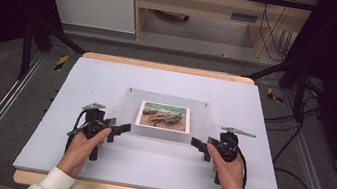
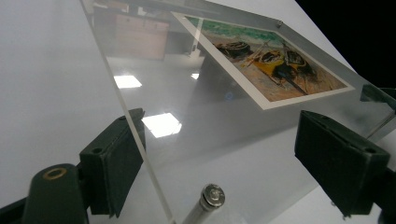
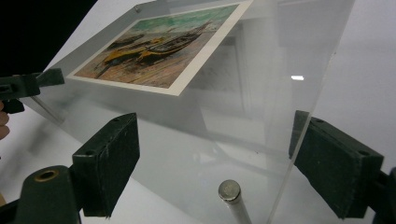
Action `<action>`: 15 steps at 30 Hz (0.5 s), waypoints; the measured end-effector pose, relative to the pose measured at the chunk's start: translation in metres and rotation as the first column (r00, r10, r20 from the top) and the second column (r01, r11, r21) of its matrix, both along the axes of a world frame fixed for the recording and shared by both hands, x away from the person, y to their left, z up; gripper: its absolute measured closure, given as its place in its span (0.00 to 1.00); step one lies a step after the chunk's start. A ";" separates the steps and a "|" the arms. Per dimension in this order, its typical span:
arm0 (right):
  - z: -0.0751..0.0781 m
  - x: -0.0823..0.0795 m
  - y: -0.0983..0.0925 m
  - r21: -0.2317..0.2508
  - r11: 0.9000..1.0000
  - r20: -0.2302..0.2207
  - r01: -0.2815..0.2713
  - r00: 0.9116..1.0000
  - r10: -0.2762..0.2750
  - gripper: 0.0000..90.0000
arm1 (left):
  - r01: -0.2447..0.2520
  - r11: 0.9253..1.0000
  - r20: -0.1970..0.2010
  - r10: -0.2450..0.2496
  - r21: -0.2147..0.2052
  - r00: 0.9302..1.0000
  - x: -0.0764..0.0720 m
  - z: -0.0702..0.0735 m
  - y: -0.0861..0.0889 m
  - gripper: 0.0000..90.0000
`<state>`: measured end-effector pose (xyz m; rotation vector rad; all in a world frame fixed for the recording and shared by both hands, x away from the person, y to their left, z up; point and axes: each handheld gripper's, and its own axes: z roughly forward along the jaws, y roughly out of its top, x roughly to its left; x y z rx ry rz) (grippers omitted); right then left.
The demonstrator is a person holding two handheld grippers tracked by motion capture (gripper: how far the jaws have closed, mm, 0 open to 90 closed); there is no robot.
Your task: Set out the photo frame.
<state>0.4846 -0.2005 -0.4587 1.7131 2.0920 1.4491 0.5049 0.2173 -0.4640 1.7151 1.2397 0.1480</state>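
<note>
Frame: one clear acrylic picture frame, at the middle of the table, between my two grippers. It stands tilted on the white surface, top edge leaning away from me.
Print: one picture of beached boats sandwiched in the acrylic; I count roughly three hulls in the left gripper view, one yellow.
Pins: one metal standoff pin at the near corner in the left gripper view, one more pin in the right gripper view. A small fastener sits at a far corner too; I cannot count the rest.
Left gripper: the left gripper sits just beside the frame's lower left corner. Jaws wide, straddling the acrylic's edge, as I read it; pads do not press on it, so nothing held.
Right gripper: the right gripper sits just beside the lower right corner. Jaws wide on either side of the acrylic's edge, gaps visible on both sides; nothing held.
Hands: two, one on each gripper, white sleeves at the bottom of the high view.
Table: one white board on a wooden top, frame the single thing on it.
Beyond: wooden furniture and cables on the floor behind the table.
</note>
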 end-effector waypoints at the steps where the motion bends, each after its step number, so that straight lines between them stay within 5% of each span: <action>1: 0.000 0.000 0.000 -0.002 1.000 0.000 0.001 1.000 -0.001 0.18 | -0.002 1.000 0.001 0.002 -0.001 1.000 0.000 0.000 0.000 0.17; 15: 0.000 0.000 0.001 0.000 1.000 -0.001 -0.001 1.000 0.001 0.19 | 0.004 1.000 0.004 -0.004 -0.007 1.000 0.001 -0.001 0.001 0.18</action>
